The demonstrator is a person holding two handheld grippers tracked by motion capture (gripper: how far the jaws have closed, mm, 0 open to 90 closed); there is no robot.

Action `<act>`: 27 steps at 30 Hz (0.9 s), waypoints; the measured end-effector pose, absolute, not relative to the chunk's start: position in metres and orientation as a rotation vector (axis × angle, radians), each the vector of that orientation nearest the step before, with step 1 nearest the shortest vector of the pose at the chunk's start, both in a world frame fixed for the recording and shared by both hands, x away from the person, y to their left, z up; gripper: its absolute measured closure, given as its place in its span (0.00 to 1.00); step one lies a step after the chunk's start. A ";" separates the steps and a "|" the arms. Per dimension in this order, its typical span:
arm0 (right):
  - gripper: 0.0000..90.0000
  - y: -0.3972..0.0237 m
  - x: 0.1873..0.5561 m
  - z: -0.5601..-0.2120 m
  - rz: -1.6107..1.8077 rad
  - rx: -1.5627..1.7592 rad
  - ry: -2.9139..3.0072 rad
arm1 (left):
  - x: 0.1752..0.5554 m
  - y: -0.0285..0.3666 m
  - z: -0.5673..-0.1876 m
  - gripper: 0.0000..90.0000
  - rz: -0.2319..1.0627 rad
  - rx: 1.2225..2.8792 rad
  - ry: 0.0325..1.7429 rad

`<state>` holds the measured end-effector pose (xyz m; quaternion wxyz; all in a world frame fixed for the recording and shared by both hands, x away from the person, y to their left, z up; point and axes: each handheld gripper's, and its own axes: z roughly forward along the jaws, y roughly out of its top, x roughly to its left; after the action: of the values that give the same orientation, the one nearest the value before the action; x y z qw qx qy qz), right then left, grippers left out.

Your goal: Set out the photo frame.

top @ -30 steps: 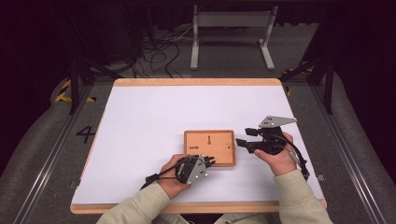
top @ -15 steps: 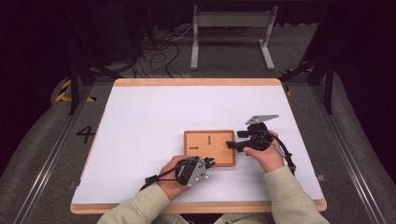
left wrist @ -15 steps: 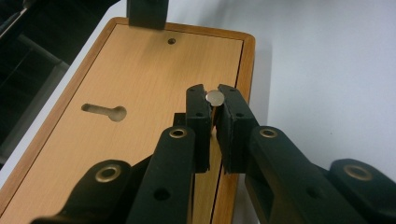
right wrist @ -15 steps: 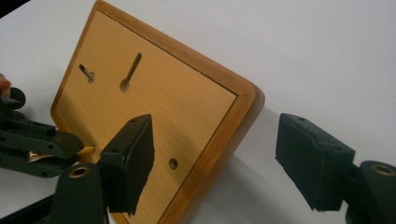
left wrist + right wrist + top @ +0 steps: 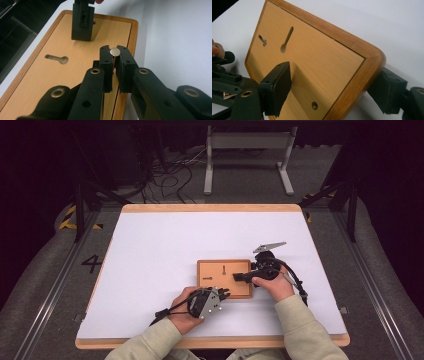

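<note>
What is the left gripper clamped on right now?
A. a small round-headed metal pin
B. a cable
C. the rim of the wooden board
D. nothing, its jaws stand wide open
A: in the left gripper view, the left gripper has its jaws nearly together on a metal pin, whose round silver head shows between the pads above the wooden board.

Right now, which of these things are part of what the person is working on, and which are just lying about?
In use:
- wooden board with keyhole slots
- silver pin, pinched in the left hand-held gripper
- right hand-held gripper, its jaws either side of the board's edge, just been opening

Just about:
- white table
- metal stand and cables on the floor
</note>
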<state>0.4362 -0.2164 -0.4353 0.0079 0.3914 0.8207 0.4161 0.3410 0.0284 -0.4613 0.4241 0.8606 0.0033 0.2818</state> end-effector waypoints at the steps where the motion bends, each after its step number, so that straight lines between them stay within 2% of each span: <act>1: 0.26 -0.217 0.437 -0.436 1.308 1.226 2.567 | 0.341 0.028 -0.462 0.93 0.704 2.152 0.012; 6: 0.28 -0.218 0.439 -0.438 1.347 1.249 2.580 | 0.341 0.029 -0.462 0.93 0.704 2.153 0.008; 10: 0.36 -0.223 0.438 -0.435 1.377 1.256 2.576 | 0.340 0.028 -0.461 0.93 0.702 2.155 0.004; 15: 0.39 -0.228 0.437 -0.434 1.403 1.242 2.577 | 0.343 0.031 -0.459 0.90 0.626 2.159 0.036; 16: 0.40 -0.228 0.436 -0.433 1.405 1.220 2.577 | 0.344 0.032 -0.458 0.86 0.594 2.166 0.050; 27: 0.45 -0.228 0.425 -0.422 1.371 1.113 2.574 | 0.346 0.063 -0.442 0.67 0.402 2.133 0.200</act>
<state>0.4254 -0.2284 -0.4217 0.0100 0.3567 0.8244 0.4393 0.3464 0.0633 -0.4415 0.4627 0.8675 0.0814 0.1634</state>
